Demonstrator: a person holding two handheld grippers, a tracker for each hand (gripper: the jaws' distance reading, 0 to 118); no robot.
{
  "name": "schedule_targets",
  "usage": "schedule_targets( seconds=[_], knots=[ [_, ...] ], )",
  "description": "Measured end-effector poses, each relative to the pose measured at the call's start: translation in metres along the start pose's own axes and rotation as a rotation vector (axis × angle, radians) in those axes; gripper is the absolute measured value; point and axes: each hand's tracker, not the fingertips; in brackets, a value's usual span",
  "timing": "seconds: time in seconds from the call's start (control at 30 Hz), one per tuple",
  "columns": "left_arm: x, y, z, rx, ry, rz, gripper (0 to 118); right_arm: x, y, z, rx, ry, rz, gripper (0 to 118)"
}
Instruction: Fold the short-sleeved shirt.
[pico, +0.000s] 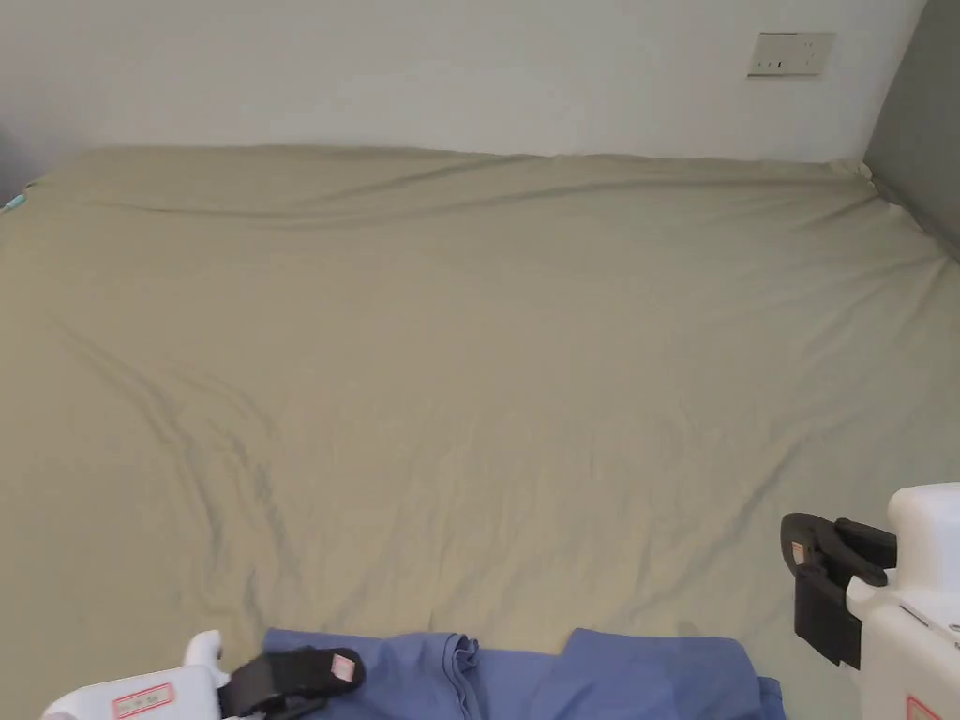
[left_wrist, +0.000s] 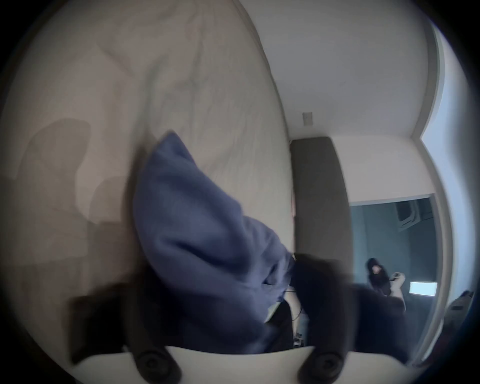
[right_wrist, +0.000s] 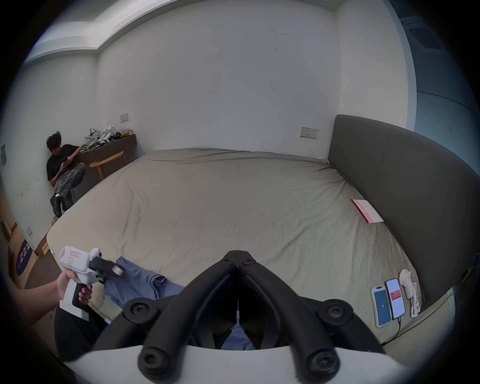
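A blue short-sleeved shirt (pico: 581, 675) is seen crumpled at the near edge of a bed (pico: 487, 356) covered by a beige sheet. The left tongs (pico: 309, 673) are clenched on a bunch of its fabric (blurred in the left gripper view). The right tongs (right_wrist: 237, 256) are held above the bed, jaw tips pressed together, nothing gripped.

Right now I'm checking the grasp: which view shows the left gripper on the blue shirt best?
The right gripper view: the left gripper sits at the blue shirt, seen whole from the side. The head view crops both at the bottom edge. The left gripper view is blurred, with cloth between its jaws.
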Motion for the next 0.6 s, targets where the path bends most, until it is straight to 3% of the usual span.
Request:
schedule_targets(
  seconds=[0.03, 0.07, 0.13, 0.2, 0.3, 0.4, 0.5, 0.6],
  knots=[
    [-0.007, 0.014, 0.008, -0.012, 0.126, -0.015, 52, -0.002, 0.001, 0.0, 0.001, 0.0, 0.002, 2],
    [-0.002, 0.011, -0.002, -0.034, 0.255, -0.065, 18, -0.005, 0.002, 0.0, 0.002, 0.0, 0.005, 2],
    [0.02, 0.008, 0.001, 0.01, 0.208, -0.171, 18, -0.006, 0.002, 0.001, 0.002, 0.002, 0.013, 2],
    [0.014, 0.015, 0.001, 0.01, 0.385, -0.293, 18, -0.008, 0.003, 0.003, 0.002, 0.0, 0.022, 2],
    [0.039, 0.004, 0.003, 0.015, 0.49, -0.457, 18, -0.004, 0.003, 0.002, 0.001, -0.003, 0.027, 2],
    [0.049, 0.003, 0.012, 0.049, 0.554, -0.503, 18, 0.012, -0.001, -0.004, 0.001, -0.005, 0.025, 2],
    [0.062, 0.003, 0.027, 0.092, 0.581, -0.556, 18, 0.008, 0.002, -0.001, 0.008, -0.002, 0.031, 2],
    [0.07, 0.013, 0.047, 0.155, 0.697, -0.607, 18, 0.007, 0.003, 0.001, 0.016, 0.0, 0.035, 2]
  ],
)
